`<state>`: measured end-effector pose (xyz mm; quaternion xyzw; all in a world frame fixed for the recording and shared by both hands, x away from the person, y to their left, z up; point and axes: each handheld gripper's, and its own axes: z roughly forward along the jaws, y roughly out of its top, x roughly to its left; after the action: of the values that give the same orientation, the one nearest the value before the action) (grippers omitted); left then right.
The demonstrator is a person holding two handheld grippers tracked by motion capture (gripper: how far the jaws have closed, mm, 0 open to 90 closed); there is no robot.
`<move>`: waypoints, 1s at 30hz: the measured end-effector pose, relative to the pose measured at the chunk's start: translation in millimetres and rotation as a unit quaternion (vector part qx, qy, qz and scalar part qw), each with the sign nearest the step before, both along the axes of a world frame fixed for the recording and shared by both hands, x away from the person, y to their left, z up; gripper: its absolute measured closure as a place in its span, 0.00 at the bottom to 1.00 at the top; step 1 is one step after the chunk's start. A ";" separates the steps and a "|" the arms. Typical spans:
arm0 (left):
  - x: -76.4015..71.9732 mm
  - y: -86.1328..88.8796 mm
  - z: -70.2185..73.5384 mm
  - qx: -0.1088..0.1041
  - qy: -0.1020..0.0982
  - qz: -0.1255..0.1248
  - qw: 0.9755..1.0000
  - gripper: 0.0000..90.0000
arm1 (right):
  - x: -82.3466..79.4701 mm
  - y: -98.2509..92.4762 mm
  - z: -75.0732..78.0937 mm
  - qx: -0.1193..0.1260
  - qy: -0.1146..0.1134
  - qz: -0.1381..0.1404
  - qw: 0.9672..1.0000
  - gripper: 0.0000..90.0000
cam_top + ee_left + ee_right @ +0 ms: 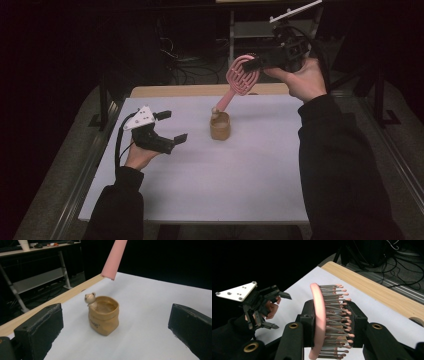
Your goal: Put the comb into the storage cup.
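where the white sheet-covered worktop meets its far edge, a strip of pale bare wood shows; beyond it lie a dark floor, tangled cables and a metal-legged bench. item one: pink plastic hairbrush with metal bristles, raised above the far edge, head clamped between the jaws of the right gripper, handle slanting down over item two. item two: small tan sack-shaped pot with a bear figure on its rim, upright near the far-middle of the worktop. left gripper: jaws spread wide, grasping nothing, near the left edge, facing the pot.
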<state>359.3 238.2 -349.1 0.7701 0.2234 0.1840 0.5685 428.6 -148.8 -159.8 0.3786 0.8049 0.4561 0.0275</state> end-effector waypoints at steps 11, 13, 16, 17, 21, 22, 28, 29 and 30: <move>-5.7 18.3 -15.0 -0.011 0.005 0.011 1.000 0.00 | 16.1 6.3 -15.4 -0.004 0.021 -0.006 1.000 0.70; -6.9 19.5 -15.6 -0.010 0.005 0.013 1.000 0.00 | 17.2 7.0 -17.2 -0.004 0.024 -0.005 1.000 0.70; -9.8 21.0 -17.6 -0.012 0.002 0.013 1.000 0.00 | 18.9 7.8 -19.9 -0.003 0.027 -0.006 1.000 0.70; -10.8 21.7 -18.6 -0.013 0.001 0.013 1.000 0.00 | 19.7 8.2 -21.1 -0.003 0.027 -0.005 1.000 0.70; -13.9 26.0 -22.4 -0.017 0.003 0.015 1.000 0.00 | 22.2 10.2 -27.1 -0.003 0.034 -0.004 0.999 0.70; -14.4 27.1 -23.4 -0.017 0.004 0.015 1.000 0.00 | 22.8 10.4 -28.8 -0.004 0.035 -0.004 0.999 0.70; -17.0 34.6 -31.1 -0.019 0.013 0.025 0.999 0.00 | 25.0 11.6 -40.1 -0.007 0.044 -0.004 0.999 0.70; -17.6 35.8 -32.6 -0.020 0.012 0.030 0.999 0.00 | 25.5 11.9 -42.3 -0.009 0.045 -0.004 0.999 0.70; -18.2 37.1 -34.0 -0.019 0.012 0.034 0.999 0.00 | 25.9 12.1 -44.6 -0.009 0.046 -0.005 0.999 0.70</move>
<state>341.1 275.3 -383.1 0.7531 0.2598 0.1898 0.5738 454.4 -136.7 -204.4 0.4031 0.8076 0.4305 -0.0041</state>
